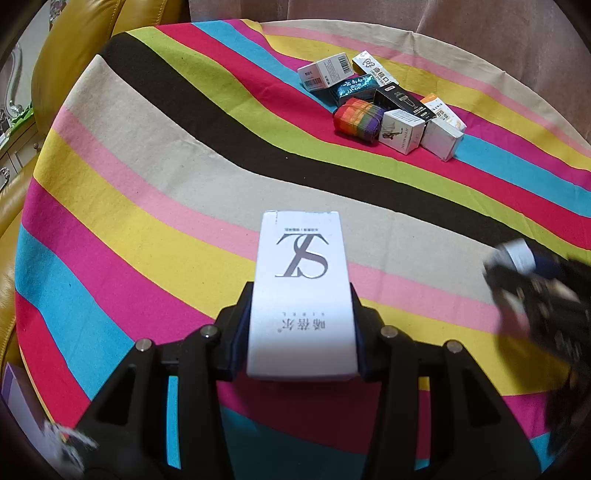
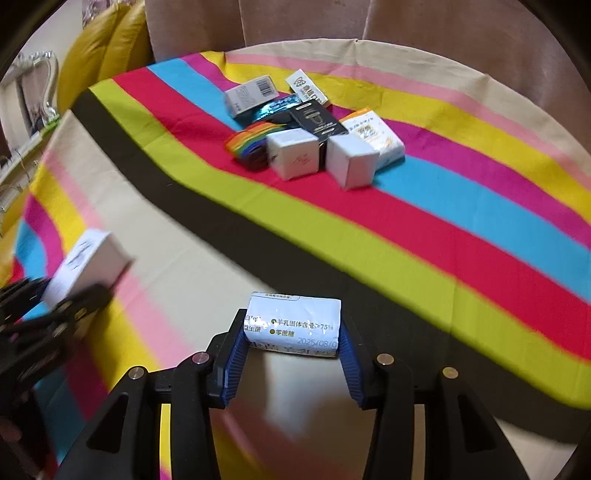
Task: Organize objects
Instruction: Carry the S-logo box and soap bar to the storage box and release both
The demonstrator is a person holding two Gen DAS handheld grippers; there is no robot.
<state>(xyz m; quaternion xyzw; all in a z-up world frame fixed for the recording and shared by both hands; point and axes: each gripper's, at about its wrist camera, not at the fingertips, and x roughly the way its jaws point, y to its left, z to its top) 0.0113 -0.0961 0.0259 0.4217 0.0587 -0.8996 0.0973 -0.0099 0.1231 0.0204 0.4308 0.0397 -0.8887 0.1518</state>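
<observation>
My left gripper (image 1: 301,295) is shut on a tall white box (image 1: 301,291) with a large grey logo, held above the striped tablecloth (image 1: 147,177). The same box (image 2: 86,262) and left gripper (image 2: 79,295) show blurred at the left of the right wrist view. My right gripper (image 2: 291,328) is shut on a small white-and-blue packet (image 2: 293,325) with printed text. At the far side lies a pile of objects (image 1: 384,107): several white boxes, a black box (image 2: 314,120), a rainbow strap roll (image 1: 356,118) and a shiny teal packet (image 1: 354,86).
A round table carries the striped cloth. A yellow leather chair (image 1: 74,55) stands at the left and pinkish curtains (image 2: 369,22) hang behind. The right gripper (image 1: 517,266) appears blurred at the right edge of the left wrist view.
</observation>
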